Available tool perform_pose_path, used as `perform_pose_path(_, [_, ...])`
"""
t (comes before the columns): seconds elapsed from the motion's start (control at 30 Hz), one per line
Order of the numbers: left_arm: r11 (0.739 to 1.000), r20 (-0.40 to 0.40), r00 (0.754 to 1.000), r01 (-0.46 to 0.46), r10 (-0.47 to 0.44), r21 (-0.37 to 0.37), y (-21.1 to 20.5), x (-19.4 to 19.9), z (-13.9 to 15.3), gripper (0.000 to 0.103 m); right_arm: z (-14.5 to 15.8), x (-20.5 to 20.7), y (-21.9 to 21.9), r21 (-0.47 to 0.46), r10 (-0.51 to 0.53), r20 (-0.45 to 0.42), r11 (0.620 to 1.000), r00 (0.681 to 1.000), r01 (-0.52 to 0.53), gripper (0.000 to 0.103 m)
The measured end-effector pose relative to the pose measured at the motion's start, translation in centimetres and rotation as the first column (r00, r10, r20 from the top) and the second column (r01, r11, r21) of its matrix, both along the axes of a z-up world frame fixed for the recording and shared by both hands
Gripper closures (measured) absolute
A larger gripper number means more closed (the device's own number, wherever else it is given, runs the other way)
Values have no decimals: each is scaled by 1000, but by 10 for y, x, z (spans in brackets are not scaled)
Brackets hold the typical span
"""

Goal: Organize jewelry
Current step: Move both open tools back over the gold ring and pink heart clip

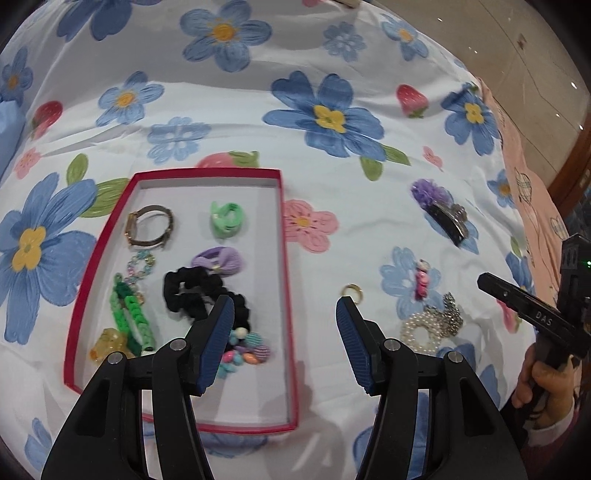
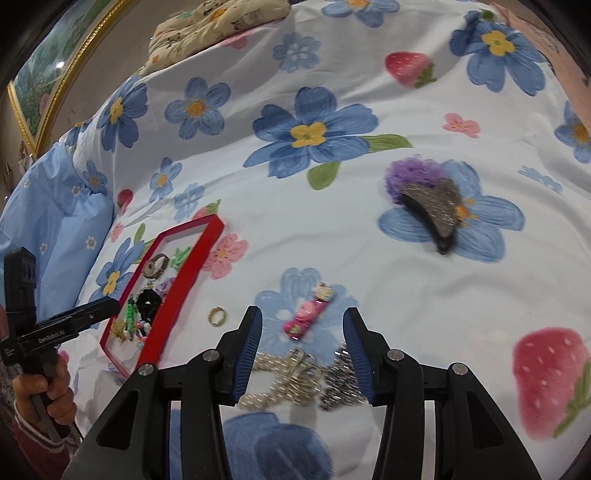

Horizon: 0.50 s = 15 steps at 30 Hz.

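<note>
A red-rimmed box (image 1: 284, 240) on the floral bedspread holds a watch (image 1: 149, 229), a black scrunchie (image 1: 199, 291), a purple scrunchie (image 1: 221, 260), a green chain (image 1: 133, 317) and coloured beads (image 1: 240, 350). My left gripper (image 1: 285, 306) hangs open above the box's right rim, nothing between its pads. Loose on the cover to the right lie a gold ring (image 1: 353, 291), a pink clip (image 1: 423, 282), a pearl bracelet (image 1: 421, 332) and a purple-flowered claw clip (image 1: 439, 206). My right gripper (image 2: 303, 317) is open above the pink clip (image 2: 308, 314) and the pearl bracelet (image 2: 291, 373), gripping nothing.
A light blue pillow (image 2: 55, 221) lies left of the box (image 2: 173, 295), and a patterned cushion (image 2: 207, 26) sits at the bed's far end. A pink cloth (image 1: 528, 192) runs along the bed's right edge. A hand (image 1: 543, 384) holds the other gripper's handle.
</note>
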<state>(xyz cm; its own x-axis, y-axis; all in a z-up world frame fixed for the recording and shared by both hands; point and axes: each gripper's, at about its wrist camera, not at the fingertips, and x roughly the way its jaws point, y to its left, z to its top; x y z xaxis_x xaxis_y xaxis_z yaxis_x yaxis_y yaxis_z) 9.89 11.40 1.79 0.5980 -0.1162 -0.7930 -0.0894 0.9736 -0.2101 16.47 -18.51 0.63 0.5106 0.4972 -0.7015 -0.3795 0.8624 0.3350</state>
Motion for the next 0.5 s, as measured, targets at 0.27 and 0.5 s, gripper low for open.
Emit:
perform_pose_path(0.27, [997, -28, 997, 78, -78, 24, -33, 14, -7, 46, -9, 0, -2, -3, 5, -22, 1000, 1000, -5, 55])
perform_pose_path(0.5, [986, -72, 987, 149, -144, 71, -56, 35, -28, 46, -27, 11, 27, -27, 55, -65, 998, 996, -57, 55])
